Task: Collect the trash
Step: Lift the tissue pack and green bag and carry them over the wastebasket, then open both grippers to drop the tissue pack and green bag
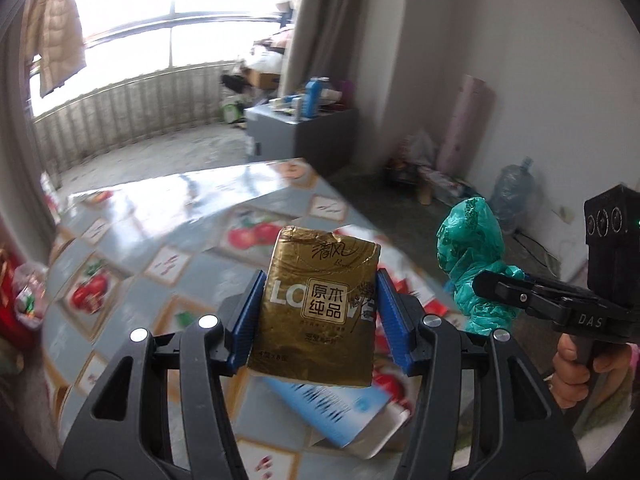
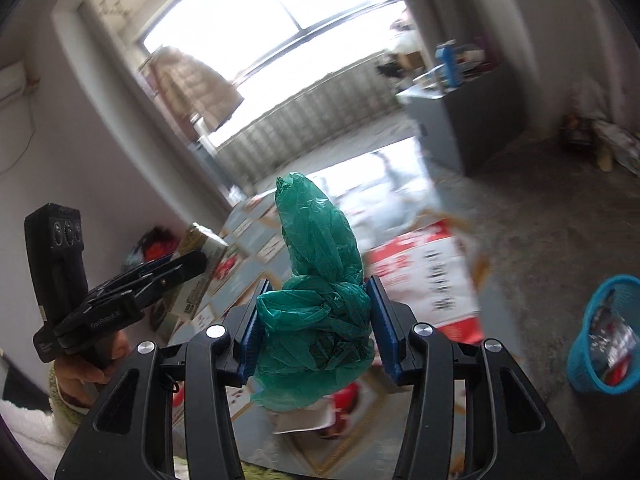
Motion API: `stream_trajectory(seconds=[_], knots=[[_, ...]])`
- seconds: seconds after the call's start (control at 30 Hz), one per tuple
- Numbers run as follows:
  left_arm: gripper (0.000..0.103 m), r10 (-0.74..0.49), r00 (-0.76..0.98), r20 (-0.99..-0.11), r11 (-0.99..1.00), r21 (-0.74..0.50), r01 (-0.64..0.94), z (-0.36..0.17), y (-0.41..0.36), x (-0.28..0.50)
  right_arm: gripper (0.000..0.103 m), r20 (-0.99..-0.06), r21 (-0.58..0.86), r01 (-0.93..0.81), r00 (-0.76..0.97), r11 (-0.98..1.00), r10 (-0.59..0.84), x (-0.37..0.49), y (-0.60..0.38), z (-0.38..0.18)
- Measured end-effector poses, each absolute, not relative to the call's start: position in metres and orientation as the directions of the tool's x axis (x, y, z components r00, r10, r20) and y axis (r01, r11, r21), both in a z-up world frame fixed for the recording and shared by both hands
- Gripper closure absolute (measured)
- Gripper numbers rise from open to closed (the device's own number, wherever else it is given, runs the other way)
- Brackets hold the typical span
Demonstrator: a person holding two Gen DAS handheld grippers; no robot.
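My left gripper (image 1: 318, 300) is shut on a gold tissue packet (image 1: 320, 308) and holds it above the table (image 1: 168, 208). My right gripper (image 2: 316, 320) is shut on a crumpled green plastic bag (image 2: 320, 280), also lifted above the table. The right gripper and its green bag (image 1: 472, 264) show at the right of the left wrist view. The left gripper with the gold packet (image 2: 200, 264) shows at the left of the right wrist view. A blue mesh trash basket (image 2: 608, 336) stands on the floor at the far right, with wrappers inside.
The table has a fruit-patterned cloth. A blue-and-white box (image 1: 340, 412) and a red-and-white carton (image 2: 428, 276) lie on it. A grey cabinet (image 1: 304, 136) with bottles stands beyond. A water jug (image 1: 514, 192) and clutter sit by the wall.
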State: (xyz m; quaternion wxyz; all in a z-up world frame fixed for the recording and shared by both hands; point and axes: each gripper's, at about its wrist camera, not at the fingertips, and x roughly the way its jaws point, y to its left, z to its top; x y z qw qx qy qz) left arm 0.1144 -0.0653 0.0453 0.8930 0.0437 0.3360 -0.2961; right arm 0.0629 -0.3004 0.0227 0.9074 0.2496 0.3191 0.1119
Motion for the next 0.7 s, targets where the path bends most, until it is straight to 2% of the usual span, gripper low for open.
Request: stream_trajectory(seconds=[0.2,0.33,0.43,0.53,0.7], knots=[[0.051,-0.602,0.447,-0.661,0.698,-0.166,0.696,0.048,-0.166,0.128,0.056,-0.506,0.572,0.198,0.849,0.796,0.152,0.023,-0.396,0.006],[0.051,-0.628,0.321,-0.709,0.609,-0.191,0.77,0.04,-0.253,0.137,0.056,-0.564,0.544,0.424,0.824,0.724,-0.059,-0.004,-0.456,-0.02],[0.051,-0.606,0.224,-0.763,0.556,-0.205,0.806,0.024,-0.326,0.146,0.056,-0.619,0.525,0.562,0.768,0.64,-0.166,-0.022,-0.496,-0.047],[0.051,-0.564,0.133,-0.815,0.499,-0.209,0.841,-0.003,-0.406,0.15,0.056,-0.689,0.491,0.674,0.688,0.552,-0.227,-0.034,-0.529,-0.082],[0.051,-0.475,0.041,-0.879,0.419,-0.185,0.889,-0.062,-0.506,0.137,0.055,-0.788,0.448,0.779,0.576,0.439,-0.217,-0.028,-0.571,-0.141]])
